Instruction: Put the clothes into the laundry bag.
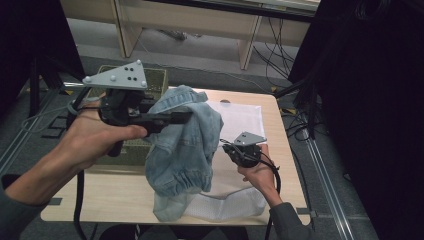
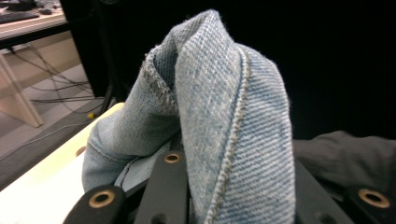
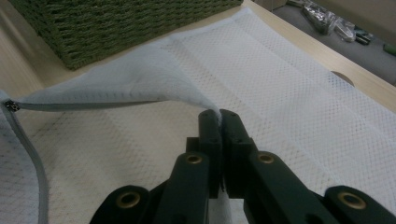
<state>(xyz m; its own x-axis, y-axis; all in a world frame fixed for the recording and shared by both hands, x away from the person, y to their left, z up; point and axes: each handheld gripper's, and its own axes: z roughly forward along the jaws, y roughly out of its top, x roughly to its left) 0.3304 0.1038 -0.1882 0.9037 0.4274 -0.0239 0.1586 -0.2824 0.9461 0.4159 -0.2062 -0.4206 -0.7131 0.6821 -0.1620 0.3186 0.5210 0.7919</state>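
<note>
Hanging from left tongs (image 1: 182,117): denim garment (image 1: 182,150) | right tongs (image 3: 219,116): pinching mesh bag (image 3: 289,79)

Faded blue denim garment (image 1: 182,145), white mesh bag (image 3: 289,79), green woven, perhaps wicker, basket (image 3: 107,28).

From the high view I get a dim room with black, detailless masses at both sides; the tabletop (image 1: 100,200) is the brightest area, evenly lit from above, with soft shadow under the denim (image 1: 182,145). The picture is soft and slightly grainy. In the left gripper view the denim weave is sharp while the jaws at the bottom blur (too close). In the right gripper view the white mesh bag (image 3: 280,84) is flatly lit, no glare, and the far tabletop corner falls out of focus.
</note>
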